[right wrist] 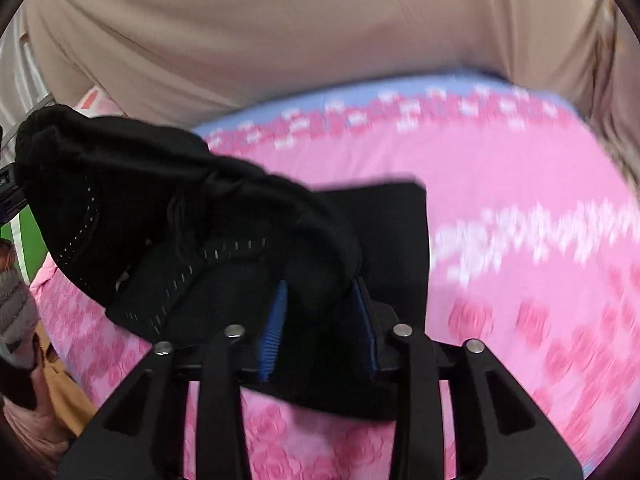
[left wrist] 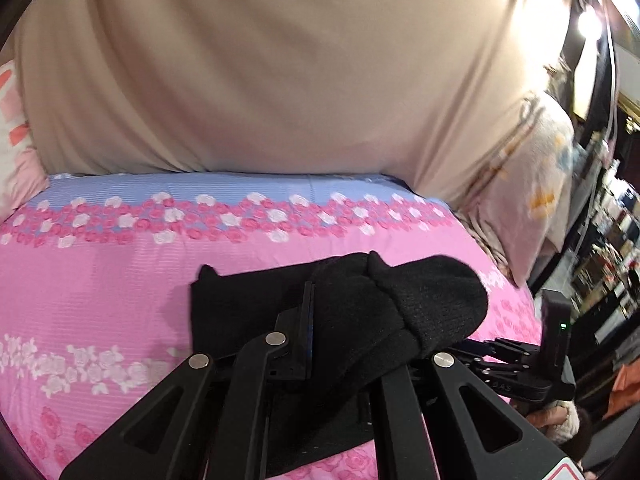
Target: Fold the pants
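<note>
Two claws are seen at work on black pants [left wrist: 352, 320] on a pink flowered bedspread [left wrist: 100, 280], near its front edge. From the left wrist, the left claw [left wrist: 316, 320] is seen clamped on a raised fold. From the right wrist, the right claw [right wrist: 320, 312] is seen partly open, cloth bunched between its blue pads [right wrist: 276, 320]

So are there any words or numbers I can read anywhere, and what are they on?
"AS": pale raised letters on the right gripper, seen in the left wrist view; anything before them is too dark to read.
Red and white sticker on the left gripper: cut off at the edge, unreadable.
Pink flowered bedsheet and black pants: no writing.
</note>
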Demonstrator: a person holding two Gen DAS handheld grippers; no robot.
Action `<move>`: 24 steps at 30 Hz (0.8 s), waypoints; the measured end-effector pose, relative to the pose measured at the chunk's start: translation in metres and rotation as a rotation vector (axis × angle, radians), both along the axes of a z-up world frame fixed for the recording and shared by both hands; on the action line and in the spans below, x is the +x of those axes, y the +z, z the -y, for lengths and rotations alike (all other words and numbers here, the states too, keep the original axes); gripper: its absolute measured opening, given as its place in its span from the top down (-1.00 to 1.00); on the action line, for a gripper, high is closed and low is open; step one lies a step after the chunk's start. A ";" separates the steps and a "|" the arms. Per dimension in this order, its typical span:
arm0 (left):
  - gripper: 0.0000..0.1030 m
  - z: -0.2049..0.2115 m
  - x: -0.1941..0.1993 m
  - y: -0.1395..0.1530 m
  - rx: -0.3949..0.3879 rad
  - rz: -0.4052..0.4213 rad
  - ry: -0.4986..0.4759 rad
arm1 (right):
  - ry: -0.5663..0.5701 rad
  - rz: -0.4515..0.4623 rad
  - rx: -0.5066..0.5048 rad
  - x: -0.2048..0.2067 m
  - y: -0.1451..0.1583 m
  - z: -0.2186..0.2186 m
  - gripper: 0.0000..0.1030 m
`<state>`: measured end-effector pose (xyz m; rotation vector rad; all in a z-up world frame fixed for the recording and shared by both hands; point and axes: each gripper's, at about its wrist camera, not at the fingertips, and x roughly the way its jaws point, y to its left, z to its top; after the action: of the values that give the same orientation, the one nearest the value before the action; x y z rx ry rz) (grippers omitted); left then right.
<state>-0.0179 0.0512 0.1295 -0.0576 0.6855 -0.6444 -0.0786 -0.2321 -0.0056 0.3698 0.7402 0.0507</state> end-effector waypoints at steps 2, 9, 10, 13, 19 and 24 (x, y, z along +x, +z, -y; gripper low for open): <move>0.92 0.012 -0.002 -0.004 -0.001 -0.004 -0.029 | 0.006 -0.001 0.045 -0.009 -0.014 0.003 0.05; 0.92 0.008 0.005 -0.006 -0.031 -0.032 -0.023 | 0.059 -0.003 0.154 0.018 -0.019 0.002 0.72; 0.92 -0.002 0.008 -0.005 -0.046 -0.039 -0.009 | 0.084 0.027 0.173 0.018 -0.008 -0.005 0.77; 0.92 -0.041 0.017 0.004 -0.087 -0.032 0.058 | 0.211 0.156 0.228 0.014 0.041 -0.040 0.84; 0.92 -0.154 0.024 0.011 -0.106 -0.012 0.309 | 0.588 0.302 0.234 0.023 0.131 -0.176 0.90; 0.92 -0.209 0.026 -0.021 -0.057 -0.089 0.442 | 0.723 0.293 0.252 0.051 0.132 -0.276 0.93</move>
<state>0.0080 0.2604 0.1082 -0.2844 0.7106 -0.2368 -0.0280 0.0435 0.1262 0.3089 0.5442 0.8685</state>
